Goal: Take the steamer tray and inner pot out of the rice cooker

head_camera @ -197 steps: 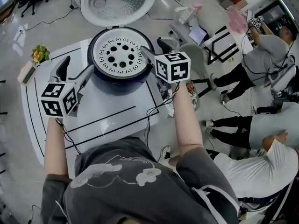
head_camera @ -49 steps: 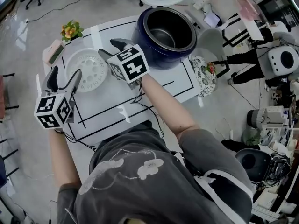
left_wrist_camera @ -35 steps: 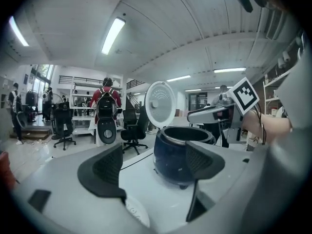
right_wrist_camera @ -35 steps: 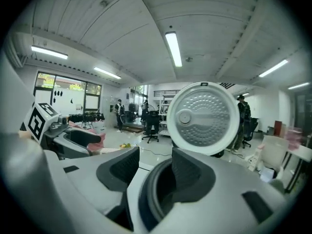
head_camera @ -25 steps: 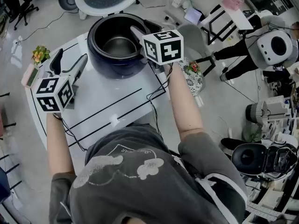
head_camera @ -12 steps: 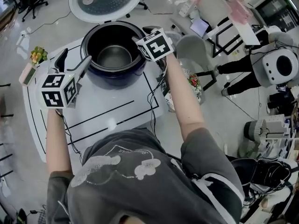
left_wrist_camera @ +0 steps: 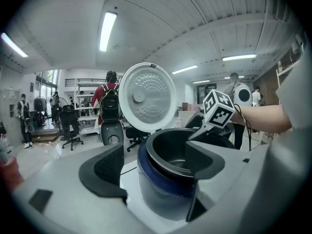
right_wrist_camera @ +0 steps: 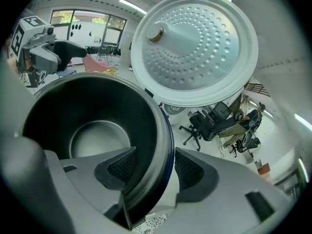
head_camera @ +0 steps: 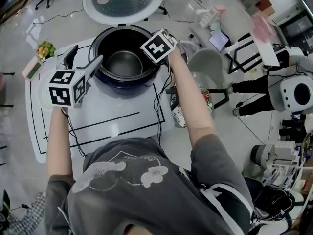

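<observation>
Pot (head_camera: 124, 62) empty inside cooker (head_camera: 128, 86); right fingers (right_wrist_camera: 119, 165), just widened, straddle rim (right_wrist_camera: 165, 130); left fingers (left_wrist_camera: 105, 172) apart, empty.

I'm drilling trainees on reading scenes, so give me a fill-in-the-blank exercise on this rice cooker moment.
The lid of the rice cooker stands ___.
The inner pot sits ___ the rice cooker.
The left gripper is open and holds ___.
Missing words: open; inside; nothing.
</observation>
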A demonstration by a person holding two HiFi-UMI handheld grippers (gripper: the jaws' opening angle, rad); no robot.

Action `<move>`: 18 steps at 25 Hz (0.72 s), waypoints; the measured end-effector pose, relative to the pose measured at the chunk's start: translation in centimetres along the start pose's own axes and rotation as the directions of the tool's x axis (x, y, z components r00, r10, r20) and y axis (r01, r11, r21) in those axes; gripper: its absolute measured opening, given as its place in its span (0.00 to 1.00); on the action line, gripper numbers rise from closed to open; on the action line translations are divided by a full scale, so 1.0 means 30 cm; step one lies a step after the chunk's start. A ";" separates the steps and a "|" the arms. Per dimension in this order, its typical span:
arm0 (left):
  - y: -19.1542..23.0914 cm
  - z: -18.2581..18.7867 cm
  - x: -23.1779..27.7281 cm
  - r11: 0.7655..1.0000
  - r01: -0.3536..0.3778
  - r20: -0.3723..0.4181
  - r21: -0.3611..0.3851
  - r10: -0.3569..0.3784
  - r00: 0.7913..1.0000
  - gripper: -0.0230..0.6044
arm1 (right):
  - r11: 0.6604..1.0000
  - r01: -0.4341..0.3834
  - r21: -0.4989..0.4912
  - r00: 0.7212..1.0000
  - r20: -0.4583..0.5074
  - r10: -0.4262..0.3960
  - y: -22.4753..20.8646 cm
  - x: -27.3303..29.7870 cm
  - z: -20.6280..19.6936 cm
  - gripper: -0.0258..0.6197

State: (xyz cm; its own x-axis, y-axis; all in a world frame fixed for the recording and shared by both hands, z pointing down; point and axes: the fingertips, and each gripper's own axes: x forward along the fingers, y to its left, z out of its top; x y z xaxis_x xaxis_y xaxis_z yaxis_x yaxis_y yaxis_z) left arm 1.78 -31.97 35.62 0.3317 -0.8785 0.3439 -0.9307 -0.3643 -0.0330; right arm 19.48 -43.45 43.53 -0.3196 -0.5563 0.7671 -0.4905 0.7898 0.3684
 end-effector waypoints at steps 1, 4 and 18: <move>-0.001 0.002 0.006 1.000 -0.002 -0.001 0.001 0.002 1.000 0.67 | 1.000 -0.002 -0.002 1.000 -0.016 0.002 0.000 0.009 -0.002 0.45; -0.011 0.005 0.025 1.000 -0.002 -0.011 0.006 0.002 1.000 0.67 | 1.000 0.025 -0.004 0.998 -0.060 -0.025 -0.020 0.025 -0.013 0.43; 0.009 -0.001 0.060 0.999 -0.009 -0.055 0.036 0.011 0.998 0.67 | 0.996 0.088 -0.007 0.996 -0.015 -0.088 -0.044 -0.011 0.050 0.29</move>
State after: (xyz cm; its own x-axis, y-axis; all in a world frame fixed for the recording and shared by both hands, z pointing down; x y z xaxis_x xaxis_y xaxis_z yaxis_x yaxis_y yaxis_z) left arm 2.11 -33.65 36.24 0.3127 -0.8639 0.3948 -0.9274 -0.3675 -0.0696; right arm 19.02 -44.69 42.00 -0.2625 -0.6198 0.7395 -0.5111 0.7394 0.4383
